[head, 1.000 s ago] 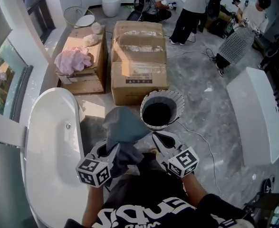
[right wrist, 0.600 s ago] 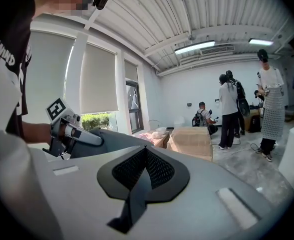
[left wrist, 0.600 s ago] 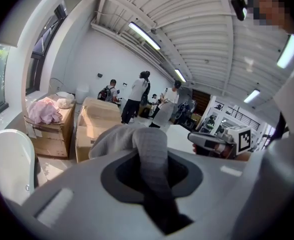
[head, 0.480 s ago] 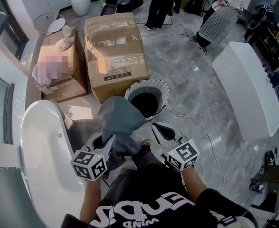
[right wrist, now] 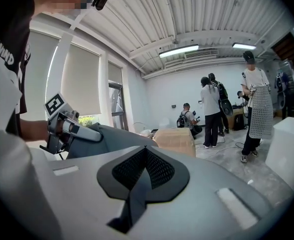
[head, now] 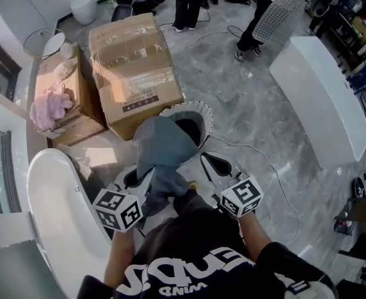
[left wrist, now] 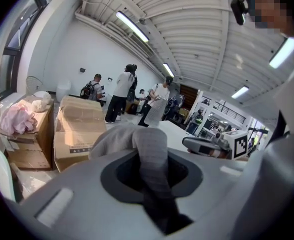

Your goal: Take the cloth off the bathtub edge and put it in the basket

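Marble floor [head: 251, 104] lay below. My left claw [head: 146, 178] pinched the cloth [head: 164, 143], with the basket [head: 205, 112] just ahead of it. My right claw [head: 209, 162] was pressed together, empty. Mid-carry, I judged: next, reach over the rim and release.

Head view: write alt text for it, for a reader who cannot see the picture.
Seen from above, the left gripper holds a grey cloth up close to a round basket. The right gripper is shut and empty beside it. A white bathtub lies at lower left, with cardboard boxes beyond the basket.
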Action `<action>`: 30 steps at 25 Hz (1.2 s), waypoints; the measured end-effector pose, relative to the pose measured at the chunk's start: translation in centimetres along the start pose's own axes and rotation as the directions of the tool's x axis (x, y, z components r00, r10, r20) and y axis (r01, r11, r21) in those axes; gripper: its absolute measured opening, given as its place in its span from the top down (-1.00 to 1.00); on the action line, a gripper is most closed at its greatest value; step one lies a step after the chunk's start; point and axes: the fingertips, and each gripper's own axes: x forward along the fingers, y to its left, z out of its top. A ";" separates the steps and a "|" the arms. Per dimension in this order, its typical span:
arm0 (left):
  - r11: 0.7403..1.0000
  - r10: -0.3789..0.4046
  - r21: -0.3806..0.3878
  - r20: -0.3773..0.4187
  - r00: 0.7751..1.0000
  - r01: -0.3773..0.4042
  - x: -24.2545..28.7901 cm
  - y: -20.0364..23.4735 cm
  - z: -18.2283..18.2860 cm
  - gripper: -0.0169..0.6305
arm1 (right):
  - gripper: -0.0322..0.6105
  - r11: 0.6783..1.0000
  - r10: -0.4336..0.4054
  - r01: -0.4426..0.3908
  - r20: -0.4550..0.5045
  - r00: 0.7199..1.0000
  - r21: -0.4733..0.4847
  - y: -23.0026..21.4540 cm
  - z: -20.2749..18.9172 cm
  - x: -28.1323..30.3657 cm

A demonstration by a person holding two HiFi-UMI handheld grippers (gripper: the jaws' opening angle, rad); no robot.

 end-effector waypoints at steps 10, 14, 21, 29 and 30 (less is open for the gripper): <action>0.999 -0.037 0.042 0.031 0.999 0.035 7.0 -1.2 7.1 0.73 | 0.87 0.999 -0.021 0.021 0.020 1.000 0.031 -6.5 1.8 0.8; 0.997 -0.056 0.048 0.033 0.998 0.054 9.2 -1.7 9.0 0.73 | 0.87 0.997 -0.056 0.055 0.029 0.998 0.048 -8.9 2.4 0.5; 0.992 -0.113 0.060 -0.001 0.994 0.113 12.6 -1.0 11.0 0.73 | 0.87 0.987 -0.147 0.144 0.036 0.988 0.067 -12.3 3.0 1.0; 0.979 -0.179 0.100 -0.012 0.984 0.179 15.3 -0.6 14.5 0.73 | 0.87 0.975 -0.216 0.212 0.057 0.975 0.071 -14.7 4.5 2.3; 0.977 -0.187 0.104 -0.014 0.982 0.187 15.6 -0.5 14.8 0.73 | 0.87 0.973 -0.224 0.219 0.058 0.973 0.072 -14.8 4.6 2.4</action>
